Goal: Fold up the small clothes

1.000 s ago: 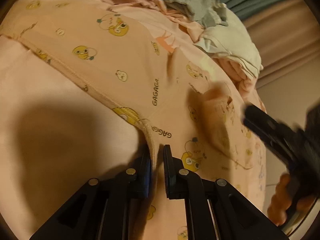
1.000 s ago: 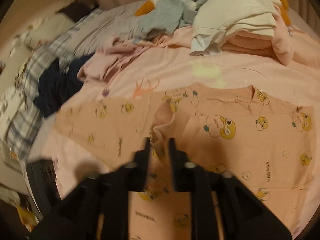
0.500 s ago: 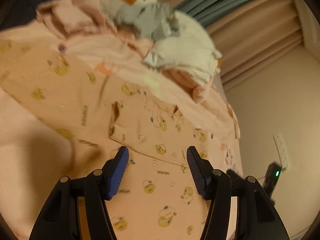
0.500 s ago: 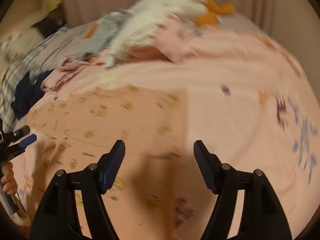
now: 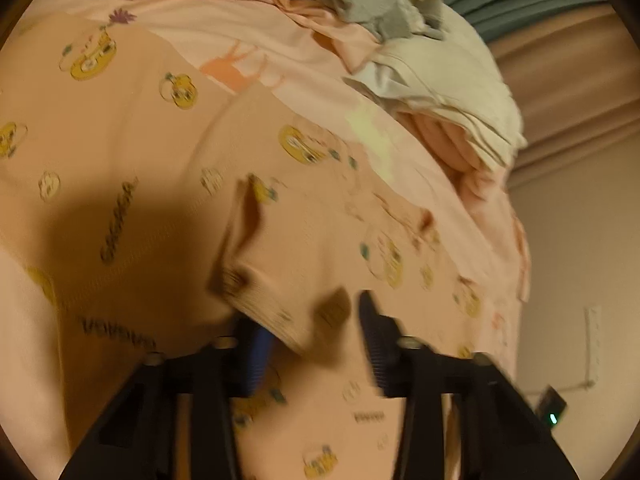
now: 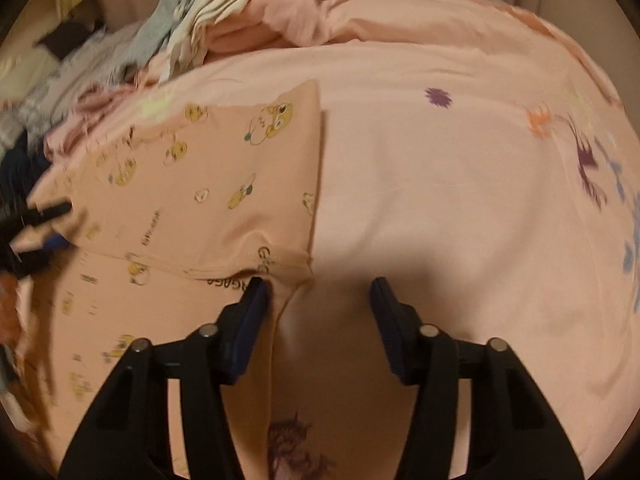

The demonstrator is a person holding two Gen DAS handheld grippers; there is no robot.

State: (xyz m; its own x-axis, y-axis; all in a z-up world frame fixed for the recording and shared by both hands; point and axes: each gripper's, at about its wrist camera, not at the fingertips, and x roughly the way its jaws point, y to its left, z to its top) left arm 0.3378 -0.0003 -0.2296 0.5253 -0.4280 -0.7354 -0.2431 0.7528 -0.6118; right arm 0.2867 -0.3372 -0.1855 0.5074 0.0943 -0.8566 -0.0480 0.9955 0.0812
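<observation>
A folded flap of the peach printed shirt [image 5: 280,272] is being straddled by the left gripper [image 5: 312,344], whose jaws have just been closing. The right gripper [image 6: 316,300] is being held open at the shirt's hem corner, its jaws likewise narrowing.

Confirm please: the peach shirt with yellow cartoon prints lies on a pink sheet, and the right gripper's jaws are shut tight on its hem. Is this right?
Not quite. The right gripper is not shut on the hem: its jaws stand apart, having just been closing, and only the shirt's corner lies between them, as the right wrist view shows. The peach shirt does lie on the pink sheet.
</observation>
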